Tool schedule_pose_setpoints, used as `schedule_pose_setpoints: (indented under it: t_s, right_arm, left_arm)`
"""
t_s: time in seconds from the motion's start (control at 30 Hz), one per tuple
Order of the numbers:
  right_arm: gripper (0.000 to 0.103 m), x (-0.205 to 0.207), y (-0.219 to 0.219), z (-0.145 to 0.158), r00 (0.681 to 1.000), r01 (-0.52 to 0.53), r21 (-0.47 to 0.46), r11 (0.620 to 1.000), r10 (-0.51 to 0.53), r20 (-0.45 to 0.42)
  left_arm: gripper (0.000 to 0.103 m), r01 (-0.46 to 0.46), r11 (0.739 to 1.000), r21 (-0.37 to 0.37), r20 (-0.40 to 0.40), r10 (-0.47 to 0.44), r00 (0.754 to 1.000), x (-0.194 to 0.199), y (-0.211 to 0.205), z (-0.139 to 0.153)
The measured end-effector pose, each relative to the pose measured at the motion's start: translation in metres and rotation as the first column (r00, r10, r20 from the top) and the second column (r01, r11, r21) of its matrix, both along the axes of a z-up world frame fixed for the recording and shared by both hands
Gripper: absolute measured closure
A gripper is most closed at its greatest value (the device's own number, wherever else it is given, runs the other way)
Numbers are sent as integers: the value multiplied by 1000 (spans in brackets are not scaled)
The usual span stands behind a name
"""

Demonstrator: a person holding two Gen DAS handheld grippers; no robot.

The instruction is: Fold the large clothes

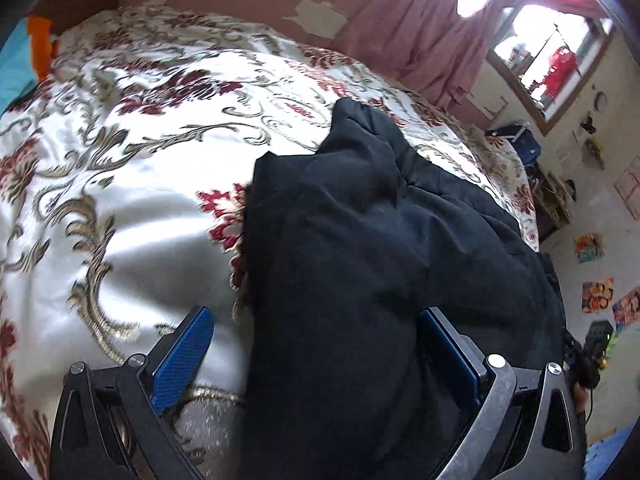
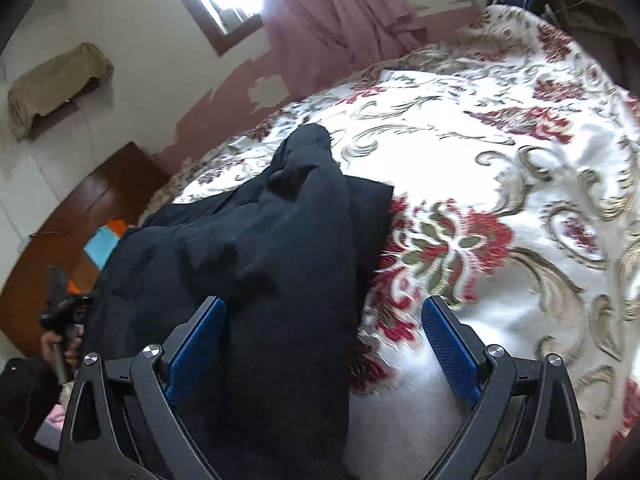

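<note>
A large black garment [image 1: 360,248] lies bunched on a bed with a white floral bedspread [image 1: 120,152]. My left gripper [image 1: 316,344] is open, its blue-padded jaws wide apart, with the garment's near edge lying between them and over the right pad. In the right wrist view the same black garment [image 2: 260,264] stretches away to the left. My right gripper [image 2: 324,340] is open too, and the garment's right edge lies between its jaws beside the left pad. The bedspread [image 2: 500,200] fills the right side.
A pink curtain [image 1: 420,40] hangs at a bright window [image 1: 552,52] behind the bed. A wooden headboard [image 2: 72,224] stands at the left. Dark furniture and bags [image 1: 520,144] stand past the bed's far corner. The other gripper and hand [image 2: 60,320] show at the left edge.
</note>
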State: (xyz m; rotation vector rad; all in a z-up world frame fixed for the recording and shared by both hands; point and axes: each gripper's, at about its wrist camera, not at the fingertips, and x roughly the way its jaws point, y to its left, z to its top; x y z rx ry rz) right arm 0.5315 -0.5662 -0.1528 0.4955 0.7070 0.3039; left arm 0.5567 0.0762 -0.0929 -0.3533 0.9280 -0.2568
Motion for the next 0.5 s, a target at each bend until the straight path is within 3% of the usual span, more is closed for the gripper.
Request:
schedule_pose_setpoints:
  t_s: [0.1,0.33,0.5]
  right_arm:
    - [4,7,-1,-7,999,-31,54,998,30,19]
    - [1,14,10,-11,994,-106,85,991,103,48]
    - [1,14,4,-15,986,-157,175,972,143,89]
  left_arm:
    - [0,29,1000,-10,21,-29,999,1,1,-5]
    - [0,52,997,-55,45,-49,998,2,6,-7]
    - [0,89,993,-72,36,-86,996,3,1,-5]
